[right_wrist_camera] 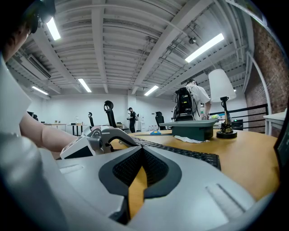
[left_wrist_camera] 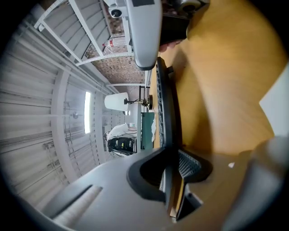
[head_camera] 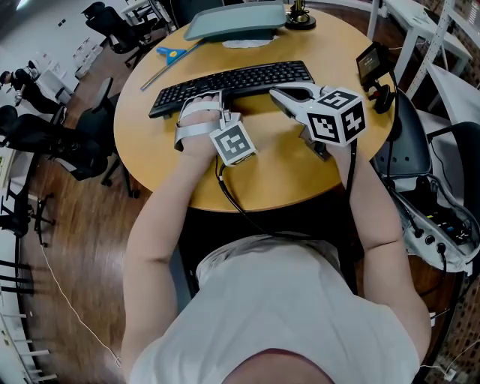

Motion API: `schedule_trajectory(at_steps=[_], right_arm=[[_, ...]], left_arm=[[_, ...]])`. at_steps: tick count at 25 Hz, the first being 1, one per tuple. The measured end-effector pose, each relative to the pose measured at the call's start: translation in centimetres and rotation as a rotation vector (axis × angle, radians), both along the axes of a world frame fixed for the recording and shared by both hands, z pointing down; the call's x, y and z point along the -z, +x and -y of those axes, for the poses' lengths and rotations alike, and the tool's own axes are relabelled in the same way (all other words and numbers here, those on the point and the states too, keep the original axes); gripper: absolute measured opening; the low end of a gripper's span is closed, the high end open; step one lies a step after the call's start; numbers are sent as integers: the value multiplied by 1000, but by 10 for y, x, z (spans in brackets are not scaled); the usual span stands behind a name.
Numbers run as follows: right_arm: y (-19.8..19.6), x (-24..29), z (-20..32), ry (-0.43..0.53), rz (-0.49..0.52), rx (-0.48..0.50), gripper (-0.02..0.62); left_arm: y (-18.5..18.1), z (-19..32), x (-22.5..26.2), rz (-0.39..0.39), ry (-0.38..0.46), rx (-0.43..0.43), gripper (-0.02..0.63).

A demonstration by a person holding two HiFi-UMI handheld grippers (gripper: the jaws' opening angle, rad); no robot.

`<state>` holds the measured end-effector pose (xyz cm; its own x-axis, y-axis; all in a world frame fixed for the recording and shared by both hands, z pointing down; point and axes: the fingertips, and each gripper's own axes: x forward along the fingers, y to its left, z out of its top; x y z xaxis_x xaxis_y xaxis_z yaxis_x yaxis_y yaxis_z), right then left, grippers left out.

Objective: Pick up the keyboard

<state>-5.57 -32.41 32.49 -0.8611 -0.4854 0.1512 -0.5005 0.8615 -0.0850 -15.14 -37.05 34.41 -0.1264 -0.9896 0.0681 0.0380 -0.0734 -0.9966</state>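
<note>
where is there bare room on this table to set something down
The biggest bare patch is the table's near side, between the keyboard and the edge, though the left gripper and right gripper sit there. A smaller one lies right of the keyboard, before the black device. The far side is crowded: tray, lamp, scissors.

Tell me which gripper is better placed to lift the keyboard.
Left. The left gripper has its jaws closed on the keyboard at its near edge, while the right gripper is shut on nothing, beside it.
</note>
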Motion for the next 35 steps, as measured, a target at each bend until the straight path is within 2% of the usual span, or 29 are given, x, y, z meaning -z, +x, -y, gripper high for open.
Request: schedule_trajectory(at_steps=[3,9,24,35], right_arm=[[0,0,0,-1,1,0,2],[1,-1,0,0,2,0,2],[0,-1,0,-1,1,1,2],[1,-2,0,0,1,-1,2]], left_arm=[[1,-2,6,3,36,-11,80],[0,-6,15,-49,47,-16,80],[-7,-9,39,-55,89,-10,80],[-9,-10,77,-47,154,-14,80]])
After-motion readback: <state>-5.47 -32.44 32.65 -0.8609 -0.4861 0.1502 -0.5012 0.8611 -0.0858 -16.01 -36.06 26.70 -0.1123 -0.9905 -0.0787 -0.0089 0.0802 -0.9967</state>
